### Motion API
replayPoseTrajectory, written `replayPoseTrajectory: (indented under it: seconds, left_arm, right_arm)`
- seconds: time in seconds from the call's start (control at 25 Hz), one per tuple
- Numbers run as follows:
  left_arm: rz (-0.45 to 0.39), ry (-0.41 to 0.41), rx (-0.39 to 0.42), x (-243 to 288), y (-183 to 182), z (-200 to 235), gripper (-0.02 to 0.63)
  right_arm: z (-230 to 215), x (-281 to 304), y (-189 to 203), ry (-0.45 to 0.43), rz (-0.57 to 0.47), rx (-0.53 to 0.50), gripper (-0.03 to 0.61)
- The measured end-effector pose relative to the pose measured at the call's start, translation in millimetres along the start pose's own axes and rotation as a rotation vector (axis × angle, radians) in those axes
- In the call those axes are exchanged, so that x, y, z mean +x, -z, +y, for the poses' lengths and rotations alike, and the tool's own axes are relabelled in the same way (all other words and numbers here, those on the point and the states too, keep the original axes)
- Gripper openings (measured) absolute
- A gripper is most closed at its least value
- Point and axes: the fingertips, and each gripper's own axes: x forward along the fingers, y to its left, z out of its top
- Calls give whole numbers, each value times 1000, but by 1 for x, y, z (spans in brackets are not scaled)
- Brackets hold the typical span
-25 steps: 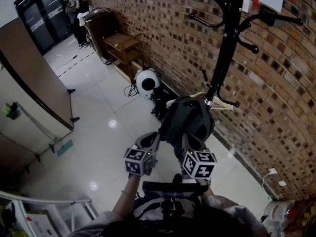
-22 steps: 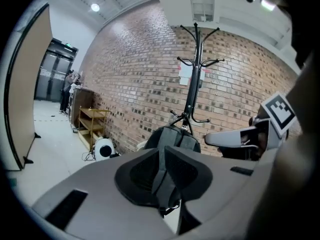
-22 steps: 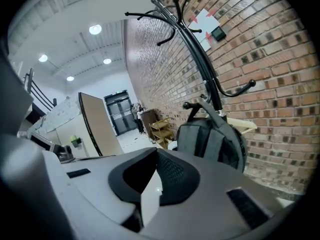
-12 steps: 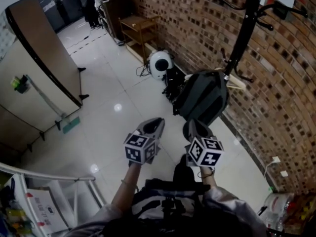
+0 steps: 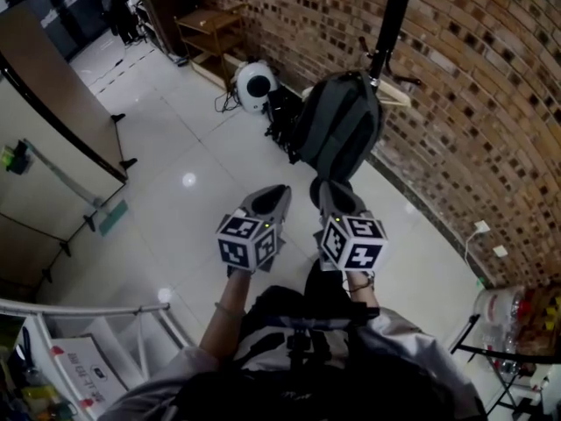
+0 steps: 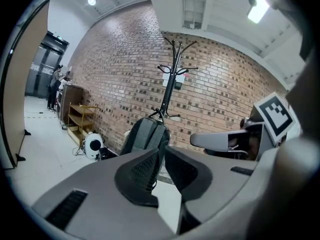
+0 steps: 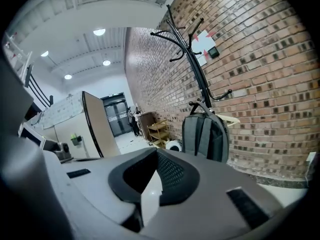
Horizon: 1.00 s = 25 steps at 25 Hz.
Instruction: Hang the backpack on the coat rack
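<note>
By wall (image 5: 473,103), backpack (image 5: 340,125) hangs on coat rack (image 5: 390,20) — floor (image 5: 202,147) open.

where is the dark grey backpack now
In the head view the dark grey backpack hangs upper centre on the black metal coat rack by the brick wall, right of a round white device.

The left gripper (image 5: 279,193) and the right gripper (image 5: 326,191) have smooth light grey shells. The left marker cube (image 5: 248,242) and the right marker cube (image 5: 353,242) carry black and white square patterns. In the gripper views the pads (image 6: 145,171) are black with a fine ribbed texture, and dark rectangular slots (image 6: 67,209) sit in the shells. The person wears a grey top with short sleeves (image 5: 412,336) and a black chest harness (image 5: 294,345).
</note>
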Motion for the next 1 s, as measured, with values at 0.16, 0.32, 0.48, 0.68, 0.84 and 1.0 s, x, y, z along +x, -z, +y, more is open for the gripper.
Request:
replayPoseTrajectory:
  seconds: [0.16, 0.32, 0.48, 0.68, 0.84, 1.0]
  left_arm:
    - [4, 9, -23, -9, 11, -6, 40]
    - [0, 11, -42, -15, 17, -10, 40]
    - [-9, 11, -46, -22, 20, -14, 40]
    - [-28, -4, -82, -34, 29, -9, 40]
    - [-50, -4, -85, -42, 30, -10, 40]
    - [-44, -6, -79, -45, 33, -15, 40]
  right_arm:
    - [17, -12, 16, -15, 32, -36, 11]
    - [31, -19, 24, -35, 57, -74, 11]
    - [37, -23, 30, -52, 73, -98, 11]
    - [42, -26, 42, -74, 93, -110, 11]
    - [44, -30, 50, -89, 107, -114, 11]
    - [45, -34, 51, -96, 107, -112, 11]
